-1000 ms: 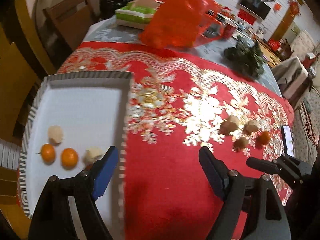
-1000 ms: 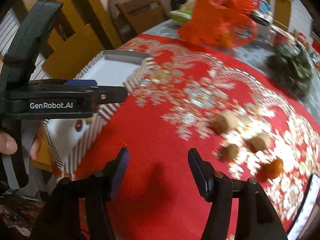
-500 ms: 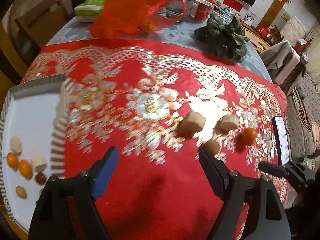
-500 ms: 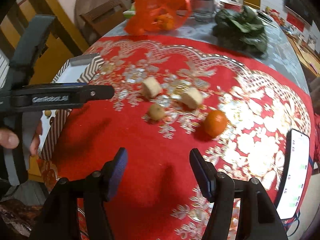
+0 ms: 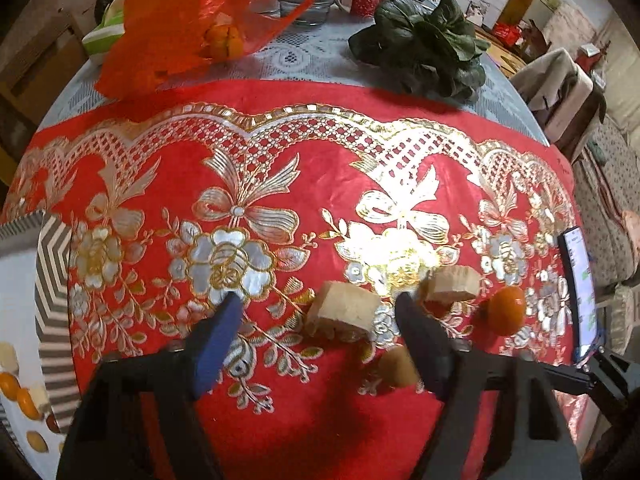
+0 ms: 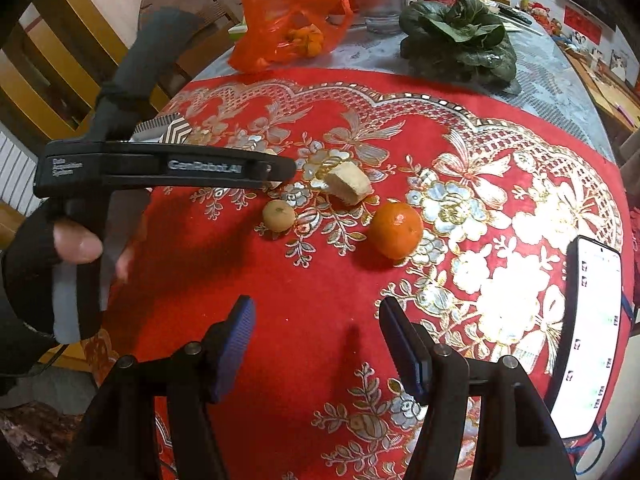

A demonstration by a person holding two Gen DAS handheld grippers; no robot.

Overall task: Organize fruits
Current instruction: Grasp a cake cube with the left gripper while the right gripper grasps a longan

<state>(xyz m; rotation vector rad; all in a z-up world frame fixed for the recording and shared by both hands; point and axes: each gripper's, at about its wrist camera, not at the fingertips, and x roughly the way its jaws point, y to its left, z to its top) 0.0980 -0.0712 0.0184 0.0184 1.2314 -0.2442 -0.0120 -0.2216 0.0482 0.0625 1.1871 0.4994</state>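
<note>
The left hand-held gripper (image 5: pixel 320 316) is closing its jaws around a pale beige, rough-cut fruit chunk (image 5: pixel 344 312), which lies between them on the red and gold embroidered surface (image 5: pixel 280 152); the pads do not yet press it. Its angled faces could squirt it sideways into the small tan round fruit (image 5: pixel 396 366) just beside it. The right hand-held gripper (image 6: pixel 316 344) hangs open and empty, near the chunk.
</note>
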